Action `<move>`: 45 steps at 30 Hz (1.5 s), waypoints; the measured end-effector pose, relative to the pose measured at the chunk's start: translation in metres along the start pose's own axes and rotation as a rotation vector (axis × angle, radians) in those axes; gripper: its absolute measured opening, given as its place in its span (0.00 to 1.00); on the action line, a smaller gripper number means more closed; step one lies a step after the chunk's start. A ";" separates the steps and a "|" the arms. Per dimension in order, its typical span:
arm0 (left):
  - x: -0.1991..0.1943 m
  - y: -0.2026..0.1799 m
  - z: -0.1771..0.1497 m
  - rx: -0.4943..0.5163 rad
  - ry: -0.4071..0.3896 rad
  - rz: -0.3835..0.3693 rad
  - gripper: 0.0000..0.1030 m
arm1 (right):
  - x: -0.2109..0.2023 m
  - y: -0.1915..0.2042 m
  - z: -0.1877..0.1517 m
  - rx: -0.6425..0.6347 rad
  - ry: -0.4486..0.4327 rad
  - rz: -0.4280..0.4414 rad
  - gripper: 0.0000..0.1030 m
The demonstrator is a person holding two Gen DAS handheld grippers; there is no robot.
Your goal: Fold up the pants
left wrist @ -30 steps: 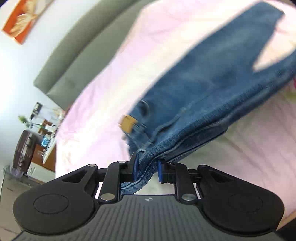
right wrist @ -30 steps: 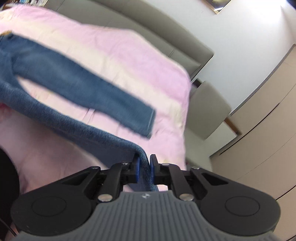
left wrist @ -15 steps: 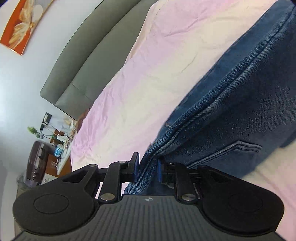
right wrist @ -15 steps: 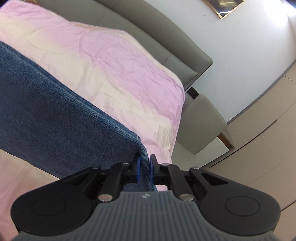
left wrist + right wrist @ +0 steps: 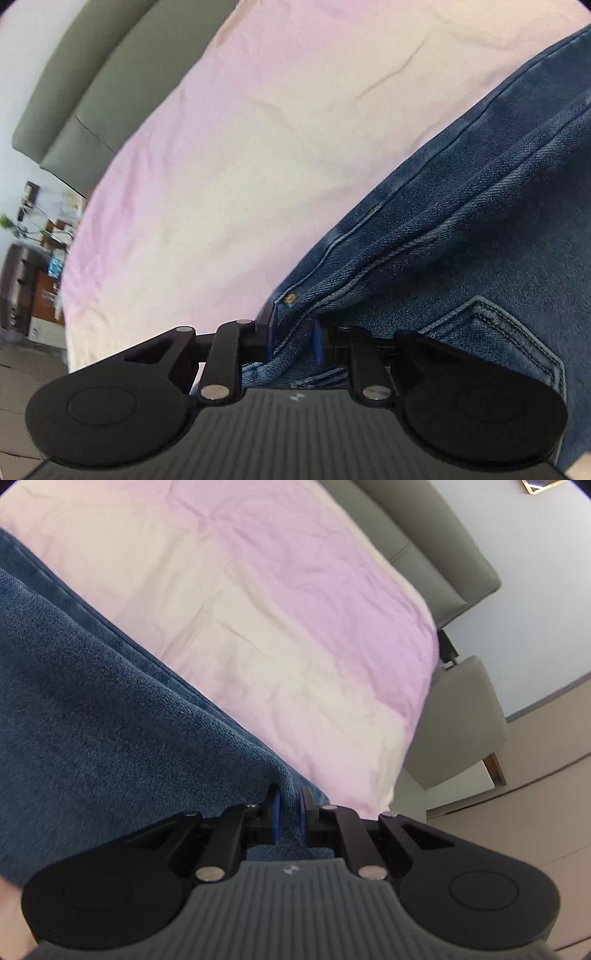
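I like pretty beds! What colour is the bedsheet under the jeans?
Pink fading into cream bedsheet, clearest in the right wrist view.

No readable text anywhere here: no label, brand, number or sign shows clearly enough to make out in either wrist view.

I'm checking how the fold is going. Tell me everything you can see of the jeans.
The jeans are blue denim with stitched seams, a copper rivet and a sewn pocket outline near the left gripper, which is shut on a bunched, thick edge. The right gripper is shut on a thinner edge of plain cloth. The denim lies in layers, draped over the pink and cream bedcover.
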State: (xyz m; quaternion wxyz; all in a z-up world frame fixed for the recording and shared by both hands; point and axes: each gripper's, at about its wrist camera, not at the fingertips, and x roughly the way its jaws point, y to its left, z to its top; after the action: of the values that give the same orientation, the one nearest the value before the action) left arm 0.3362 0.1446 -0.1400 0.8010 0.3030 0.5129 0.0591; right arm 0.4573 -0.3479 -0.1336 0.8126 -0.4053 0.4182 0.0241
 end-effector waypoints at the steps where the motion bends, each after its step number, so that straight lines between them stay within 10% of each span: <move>1: 0.005 0.000 -0.002 -0.013 0.003 -0.012 0.22 | 0.011 0.002 0.003 -0.009 0.014 0.009 0.03; 15: -0.056 0.013 -0.030 -0.114 -0.094 -0.004 0.22 | 0.010 0.000 0.000 0.049 -0.014 -0.003 0.02; 33: -0.004 -0.035 0.004 -0.019 -0.015 0.012 0.28 | 0.074 0.018 0.020 0.083 0.046 -0.029 0.05; 36: -0.017 -0.026 0.003 -0.036 -0.015 0.004 0.55 | 0.063 0.011 0.019 0.106 0.029 -0.037 0.20; 38: -0.034 -0.012 -0.003 -0.098 -0.054 -0.005 0.80 | 0.048 0.006 0.018 0.143 -0.014 -0.051 0.69; 45: -0.083 0.048 -0.056 -0.379 -0.032 -0.104 0.77 | -0.022 0.018 0.003 0.261 -0.071 0.068 0.70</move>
State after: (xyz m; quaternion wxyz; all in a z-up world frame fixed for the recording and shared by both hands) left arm 0.2599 0.1739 -0.0647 0.8538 0.1209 0.4947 0.1083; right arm 0.4382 -0.3274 -0.1291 0.8713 -0.2809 0.4022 0.0114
